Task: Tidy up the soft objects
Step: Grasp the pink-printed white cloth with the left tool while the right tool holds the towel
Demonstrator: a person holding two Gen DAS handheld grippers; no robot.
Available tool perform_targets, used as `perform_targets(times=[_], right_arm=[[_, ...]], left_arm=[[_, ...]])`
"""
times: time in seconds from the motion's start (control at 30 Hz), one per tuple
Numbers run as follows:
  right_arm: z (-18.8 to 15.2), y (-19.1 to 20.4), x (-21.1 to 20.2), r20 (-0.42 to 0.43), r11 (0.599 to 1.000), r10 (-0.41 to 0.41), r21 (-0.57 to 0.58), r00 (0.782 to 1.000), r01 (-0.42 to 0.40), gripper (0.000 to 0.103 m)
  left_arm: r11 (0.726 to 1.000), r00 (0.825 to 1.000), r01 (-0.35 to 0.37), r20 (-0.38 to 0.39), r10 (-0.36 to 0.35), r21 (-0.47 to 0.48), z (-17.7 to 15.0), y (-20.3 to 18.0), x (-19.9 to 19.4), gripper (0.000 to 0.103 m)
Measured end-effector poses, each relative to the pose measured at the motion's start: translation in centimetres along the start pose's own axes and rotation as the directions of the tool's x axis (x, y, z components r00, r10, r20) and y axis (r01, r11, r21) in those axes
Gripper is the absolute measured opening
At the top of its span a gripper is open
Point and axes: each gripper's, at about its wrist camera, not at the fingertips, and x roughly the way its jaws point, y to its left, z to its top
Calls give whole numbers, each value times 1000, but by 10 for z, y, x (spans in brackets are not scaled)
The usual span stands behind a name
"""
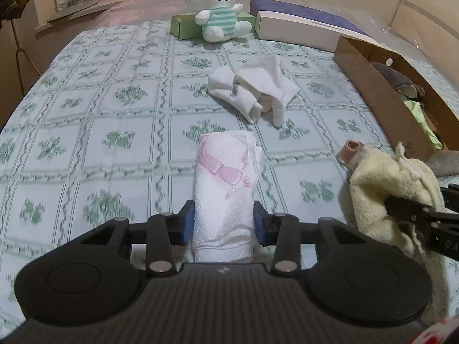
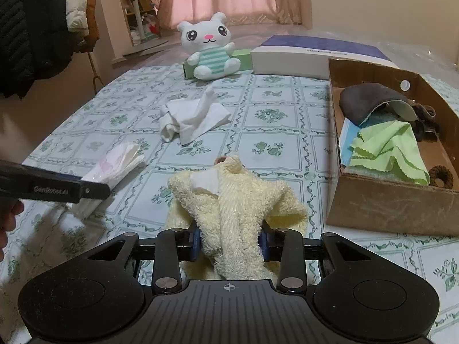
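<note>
A soft white packet with a pink print [image 1: 226, 172] lies on the flowered bedspread [image 1: 114, 120]. My left gripper [image 1: 223, 223] has its blue pads against both of the packet's sides, shut on it. In the right wrist view the same packet [image 2: 114, 166] sticks out past one of the left gripper's fingers [image 2: 86, 190]. My right gripper [image 2: 231, 240] is shut on a cream terry towel [image 2: 238, 195], which bunches up between its pads. In the left wrist view the towel [image 1: 381, 183] is at the right. A crumpled white cloth [image 1: 258, 86] lies mid-bed.
An open cardboard box [image 2: 387, 209] at the right holds a lime cloth [image 2: 387, 149], a dark grey piece [image 2: 367, 100] and other items. At the far edge a white plush bunny [image 2: 210, 48] leans on a green carton [image 1: 183, 25], beside a white and purple box [image 1: 298, 28].
</note>
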Motion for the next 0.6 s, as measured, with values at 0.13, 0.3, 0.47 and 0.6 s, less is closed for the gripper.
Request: perform_targets(times=[0.13, 0.3, 0.47, 0.6], right_arm=[[-4, 2, -8, -7, 1000, 10, 9, 1000, -10, 36], [-11, 2, -21, -15, 999, 24, 29, 1000, -24, 36], [-17, 2, -35, -19, 998, 37, 51, 999, -36, 35], [-19, -1, -52, -8, 996, 47, 71, 999, -46, 35]], left_arm=[[1000, 1000, 3, -7, -3, -8, -11, -2, -13, 35], [1000, 1000, -2, -7, 2, -10, -20, -6, -30, 34], [1000, 1000, 3, 12, -3, -1, -25, -13, -46, 32], [1000, 999, 14, 37, -15, 7, -26, -20, -62, 32]])
